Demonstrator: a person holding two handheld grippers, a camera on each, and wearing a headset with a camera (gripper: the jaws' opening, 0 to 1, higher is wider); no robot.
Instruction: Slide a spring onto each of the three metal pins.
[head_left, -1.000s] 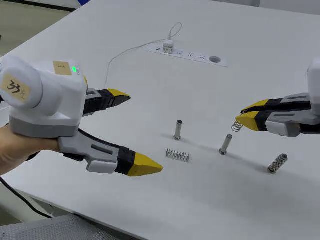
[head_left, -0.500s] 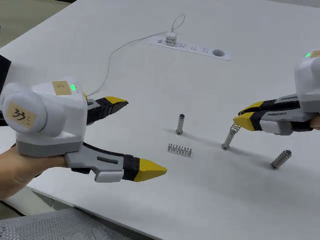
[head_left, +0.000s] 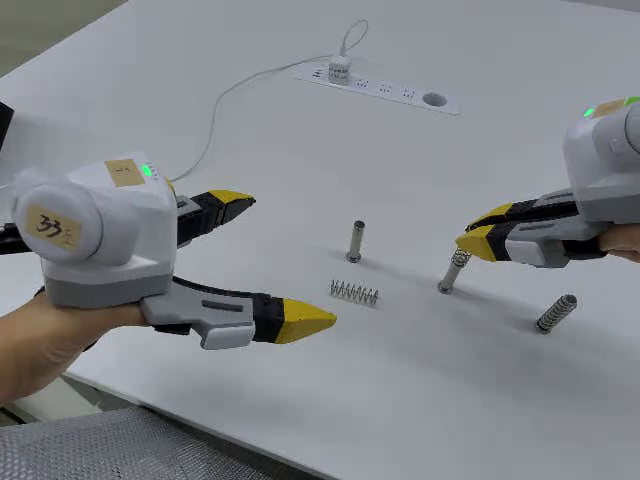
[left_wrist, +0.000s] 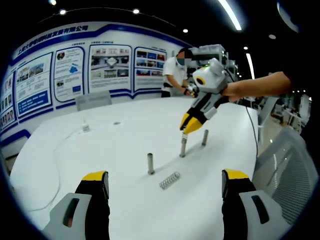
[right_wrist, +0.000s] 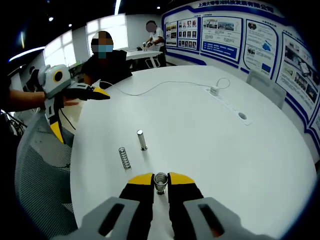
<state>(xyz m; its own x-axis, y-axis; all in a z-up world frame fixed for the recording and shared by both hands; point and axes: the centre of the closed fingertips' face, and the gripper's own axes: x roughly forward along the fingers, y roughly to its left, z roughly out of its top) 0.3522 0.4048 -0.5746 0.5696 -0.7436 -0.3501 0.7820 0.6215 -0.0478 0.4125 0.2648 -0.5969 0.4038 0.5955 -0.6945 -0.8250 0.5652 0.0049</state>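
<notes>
Three metal pins stand on the white table (head_left: 300, 150). The left pin (head_left: 356, 240) (left_wrist: 150, 163) (right_wrist: 142, 139) is bare. Over the top of the middle pin (head_left: 446, 281) (left_wrist: 183, 146) sits a spring (head_left: 458, 260) (right_wrist: 160, 182), and my right gripper (head_left: 476, 238) (right_wrist: 161, 181) (left_wrist: 190, 121) is shut on it. The right pin (head_left: 556, 313) (left_wrist: 205, 137) wears a spring. A loose spring (head_left: 355, 292) (left_wrist: 170, 180) (right_wrist: 123, 157) lies flat in front of the bare pin. My left gripper (head_left: 268, 258) (left_wrist: 165, 182) (right_wrist: 75, 107) hovers wide open, left of the loose spring, holding nothing.
A white power strip (head_left: 385, 88) with a plug (head_left: 338, 70) and a trailing cable (head_left: 215, 115) lies at the back of the table. The table's near edge (head_left: 300, 455) runs just below my left gripper. People stand beyond the table in both gripper views.
My right gripper has carried its spring left and down from beside the middle pin onto that pin's top. The left gripper has stayed open in much the same place.
</notes>
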